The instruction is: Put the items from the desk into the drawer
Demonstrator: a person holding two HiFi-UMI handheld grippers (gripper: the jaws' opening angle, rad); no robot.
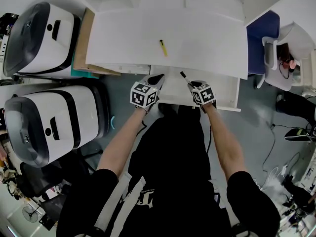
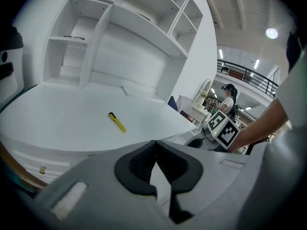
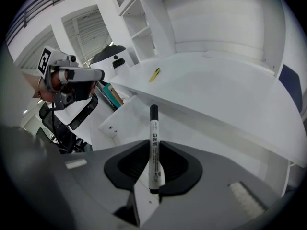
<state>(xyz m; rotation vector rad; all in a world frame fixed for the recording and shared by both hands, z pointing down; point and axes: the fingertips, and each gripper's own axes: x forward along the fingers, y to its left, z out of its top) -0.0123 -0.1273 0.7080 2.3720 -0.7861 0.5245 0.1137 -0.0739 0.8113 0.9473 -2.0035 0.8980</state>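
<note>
The right tool (image 3: 152, 169) is pinching a marker (image 3: 153, 128) near its tail above the open drawer (image 3: 122, 123); released askew, it could be tipping past the rim; the left tool (image 2: 154, 162) is pressed together, empty; a yellow pen (image 1: 163, 48) is lying on the bench (image 1: 207, 38).

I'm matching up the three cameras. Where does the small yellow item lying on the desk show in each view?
Head view: the yellow item lies at upper middle, on the bare top.
Left gripper view: left of centre, above the jaws.
Right gripper view: upper middle, beyond the tip of the marker.
Shared landmark: the white desktop under it in all three.
</note>
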